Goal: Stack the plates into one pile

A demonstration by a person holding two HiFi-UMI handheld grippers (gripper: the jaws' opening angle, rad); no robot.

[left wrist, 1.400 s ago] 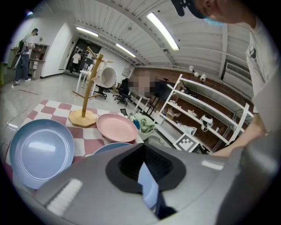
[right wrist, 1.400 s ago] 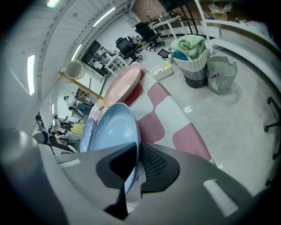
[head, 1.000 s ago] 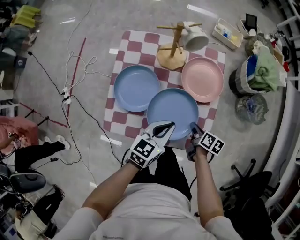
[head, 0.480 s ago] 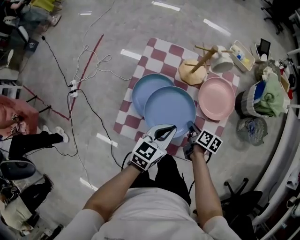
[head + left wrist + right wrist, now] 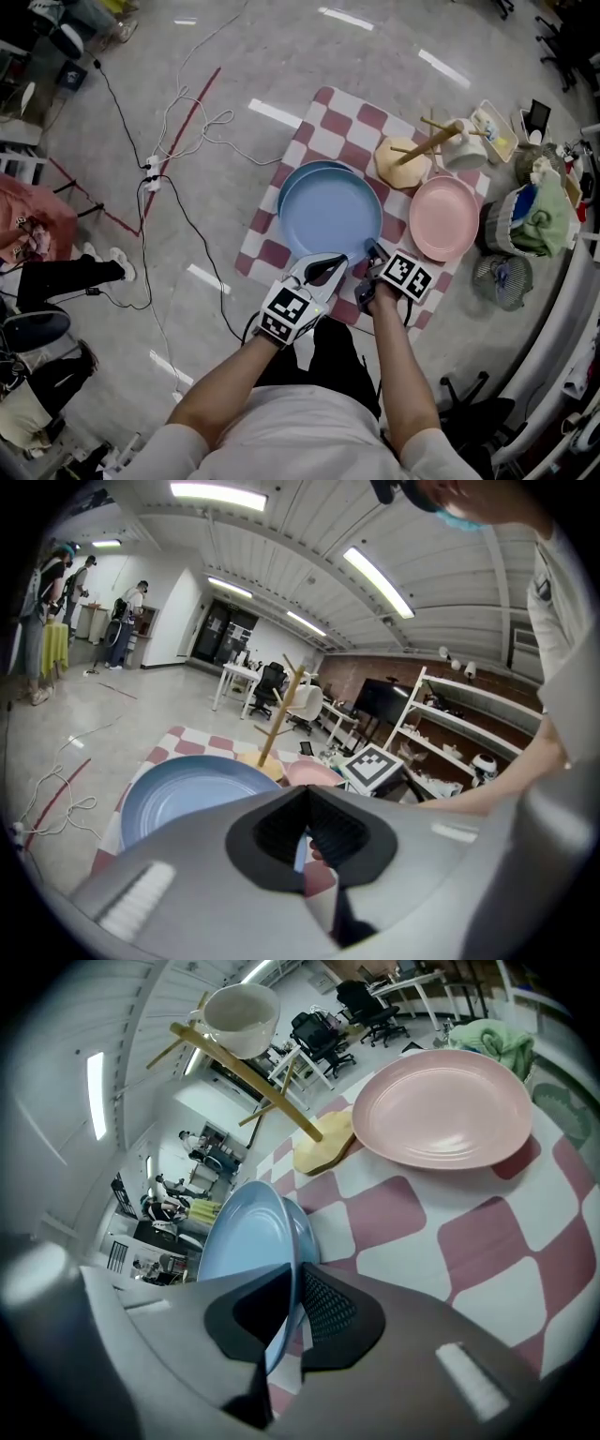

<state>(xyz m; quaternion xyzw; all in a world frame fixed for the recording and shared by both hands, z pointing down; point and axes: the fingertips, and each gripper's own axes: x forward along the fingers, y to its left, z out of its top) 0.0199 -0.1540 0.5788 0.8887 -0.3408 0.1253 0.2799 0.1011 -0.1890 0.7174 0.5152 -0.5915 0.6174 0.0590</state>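
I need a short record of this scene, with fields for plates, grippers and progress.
held plate: blue plate above second blue plate, almost covering it; contact unclear
left gripper: shut on its near rim
right gripper: shut on its near rim
pink plate: apart, on the checked cloth
progress: pink plate not yet stacked
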